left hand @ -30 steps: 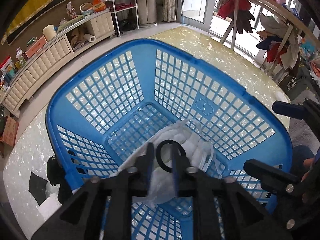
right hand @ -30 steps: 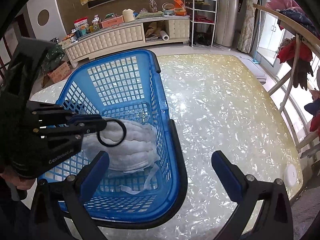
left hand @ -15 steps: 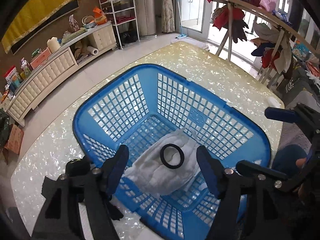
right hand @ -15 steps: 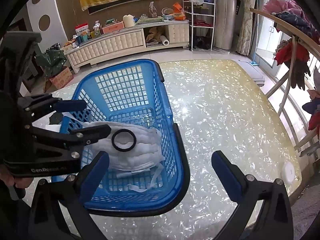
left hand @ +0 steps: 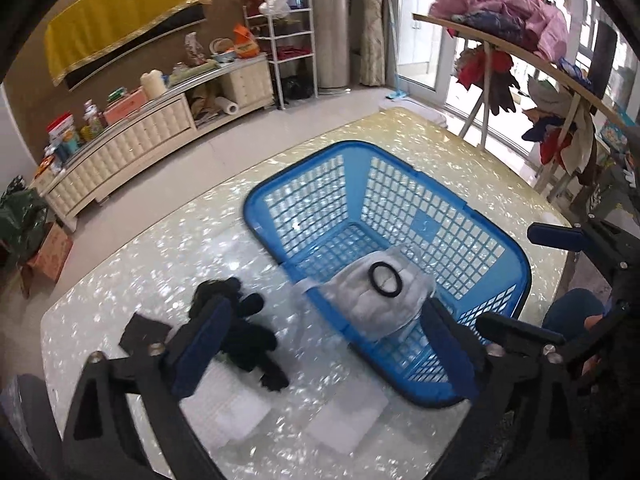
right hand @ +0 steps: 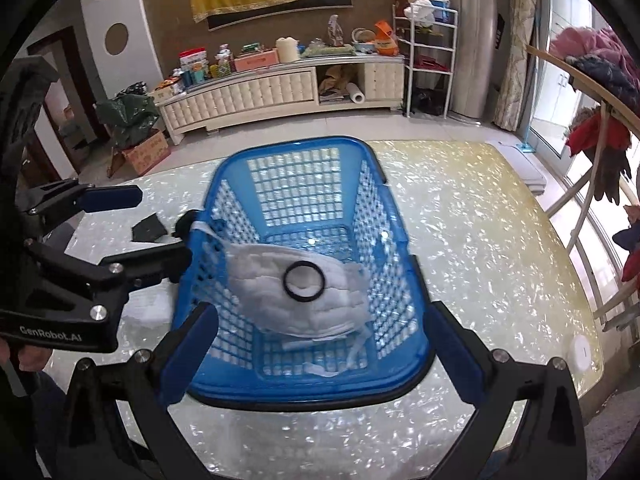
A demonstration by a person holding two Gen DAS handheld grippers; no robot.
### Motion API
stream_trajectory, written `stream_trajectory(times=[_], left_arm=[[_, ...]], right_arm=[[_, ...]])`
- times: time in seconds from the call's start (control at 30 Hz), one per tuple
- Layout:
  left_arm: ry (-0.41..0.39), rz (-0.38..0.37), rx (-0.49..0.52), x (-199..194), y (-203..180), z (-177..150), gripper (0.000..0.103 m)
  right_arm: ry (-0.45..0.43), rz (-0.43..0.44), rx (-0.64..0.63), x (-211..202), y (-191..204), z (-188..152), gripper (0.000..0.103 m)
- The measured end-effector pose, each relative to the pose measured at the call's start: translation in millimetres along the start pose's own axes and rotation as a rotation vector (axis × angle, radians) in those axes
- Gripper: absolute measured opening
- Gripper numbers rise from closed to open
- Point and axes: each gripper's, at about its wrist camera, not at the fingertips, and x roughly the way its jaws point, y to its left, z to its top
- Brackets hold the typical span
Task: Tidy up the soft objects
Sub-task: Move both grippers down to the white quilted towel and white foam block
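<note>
A blue lattice basket (left hand: pixel 440 184) (right hand: pixel 304 148) stands on the pearly table. Inside lies a white padded mask (left hand: pixel 380 300) (right hand: pixel 272 292) with a black ring (left hand: pixel 385 278) (right hand: pixel 304 279) on top of it. A black glove (left hand: pixel 244 332) lies on the table left of the basket. My left gripper (left hand: pixel 324 348) is open and empty, above the table between glove and basket. My right gripper (right hand: pixel 320 356) is open and empty at the basket's near rim. The left gripper also shows in the right wrist view (right hand: pixel 132 228), left of the basket.
White flat pads (left hand: pixel 240 408) and a black square piece (left hand: pixel 140 332) lie on the table near the glove. A small white disc (right hand: pixel 580 354) sits at the table's right edge. A cream sideboard (right hand: pixel 280 88) and a clothes rack (left hand: pixel 520 56) stand beyond the table.
My left gripper opened, let go of the black ring onto the mask in the basket, and drew back up and to the left. The right gripper shifted to face the basket.
</note>
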Motion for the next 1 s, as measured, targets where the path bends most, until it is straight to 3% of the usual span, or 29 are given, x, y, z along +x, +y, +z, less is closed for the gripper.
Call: stream_trajectory(times=[0.33, 0.57, 0.77, 1.0], left_arm=[[-0.016, 0.101, -0.087, -38.5, 53.9, -43.4, 0.103], [0.034, 0.144, -0.139, -48.8, 86.4, -84.8, 0.103], [0.044, 0.113, -0.166, -44.8, 105.7, -112.1, 0.103], [0.125, 0.068, -0.204, -11.5, 122.2, -129.8, 0.103]], right_arm=[[0.000, 0.054, -0.086, -3.1, 43.6, -3.6, 0.102], [0.018, 0.121, -0.159, 5.6, 83.7, -11.3, 0.102], [0.055, 0.177, -0.249, 17.9, 120.2, -18.7, 0.102], [0.122, 0.202, -0.283, 42.5, 141.6, -32.7, 0.102]])
